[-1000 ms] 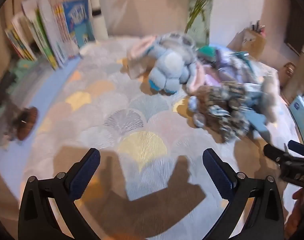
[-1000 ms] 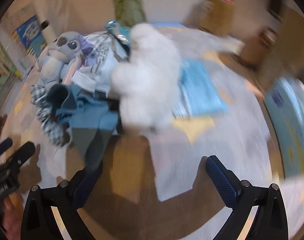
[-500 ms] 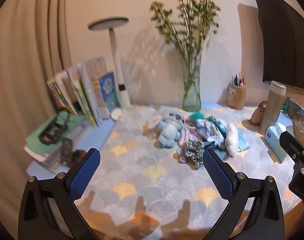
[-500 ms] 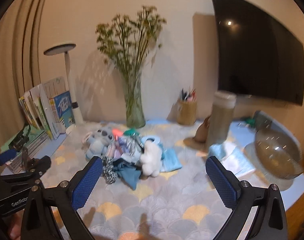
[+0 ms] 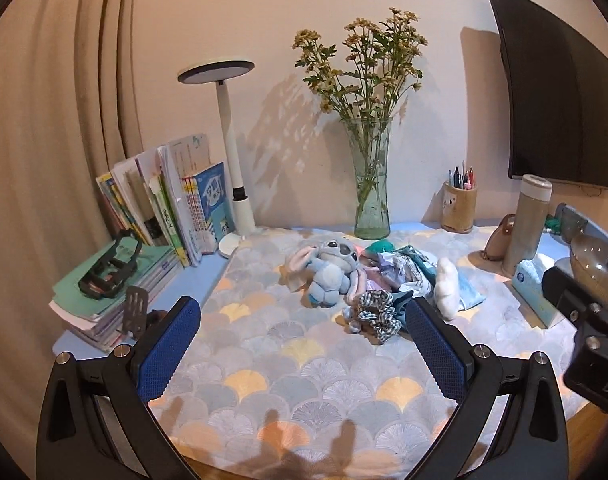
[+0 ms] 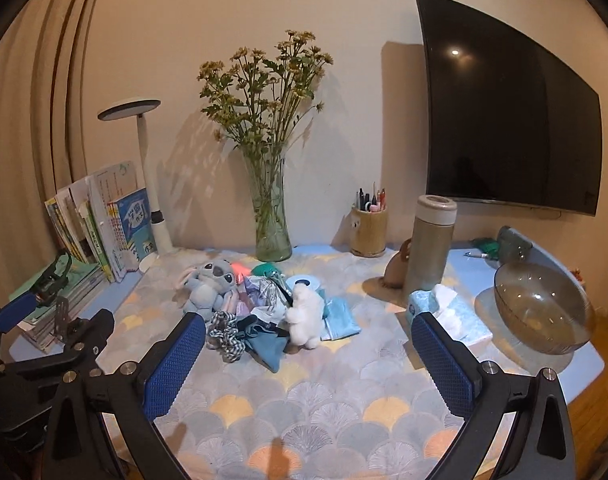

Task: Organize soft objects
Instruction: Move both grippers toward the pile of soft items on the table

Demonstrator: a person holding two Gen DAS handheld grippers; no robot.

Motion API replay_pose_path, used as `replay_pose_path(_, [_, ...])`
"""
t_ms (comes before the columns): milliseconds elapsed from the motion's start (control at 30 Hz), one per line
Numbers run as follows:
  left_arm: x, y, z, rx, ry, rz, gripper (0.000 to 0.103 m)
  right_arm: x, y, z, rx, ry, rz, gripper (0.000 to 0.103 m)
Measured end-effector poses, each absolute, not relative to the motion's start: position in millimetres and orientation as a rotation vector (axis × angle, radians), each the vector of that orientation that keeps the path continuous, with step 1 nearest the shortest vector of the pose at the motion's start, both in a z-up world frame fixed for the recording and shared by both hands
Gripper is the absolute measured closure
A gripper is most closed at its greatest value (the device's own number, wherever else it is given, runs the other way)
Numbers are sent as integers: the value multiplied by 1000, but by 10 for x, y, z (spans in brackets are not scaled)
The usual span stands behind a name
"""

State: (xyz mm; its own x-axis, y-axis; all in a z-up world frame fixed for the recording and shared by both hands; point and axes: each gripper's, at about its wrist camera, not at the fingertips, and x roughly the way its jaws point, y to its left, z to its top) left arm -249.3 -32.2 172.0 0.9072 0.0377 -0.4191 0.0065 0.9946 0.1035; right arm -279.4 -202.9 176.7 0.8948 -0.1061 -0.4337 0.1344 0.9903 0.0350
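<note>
Desk against a cream wall, covered by a mat (image 6: 343, 400) with a fan-scale pattern; dark screen (image 6: 503, 120) at right, vase of flowers (image 6: 270, 216) at the back centre, books (image 5: 176, 200) and lamp (image 5: 232, 152) at left, smoked glass bowl (image 6: 539, 308) at the right edge. Soft things sit in one heap mid-mat: blue plush toy (image 5: 327, 268), white plush toy (image 6: 304, 316), checked scrunchie (image 5: 373, 314), blue cloth (image 6: 264, 344), crumpled fabrics between them. Left gripper (image 5: 304, 348) has its jaws spread wide with nothing in them; right gripper (image 6: 307, 364) likewise wide apart and empty. Both hang above the near mat, well short of the heap, which lies ahead and between each pair of fingers. Judgement: sorting not yet begun; the first pick is the step in hand. Advice: take an outlying piece first, scrunchie or white toy, close on bulk rather than a loose edge, lift straight up so neighbours do not drag. No destination container is certain; the bowl is a possibility only.
</note>
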Motion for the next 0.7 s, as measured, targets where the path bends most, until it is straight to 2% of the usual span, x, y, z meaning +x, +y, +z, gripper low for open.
replay_pose_path(200, [-2377,-246,1706,53,492,36,1,-2757,-2001,1735,45,464,-134,0])
replay_pose_path(700, [-2401,-383,1788,109,454,41,1,-2743,-2097,1702,36,478,-163,0])
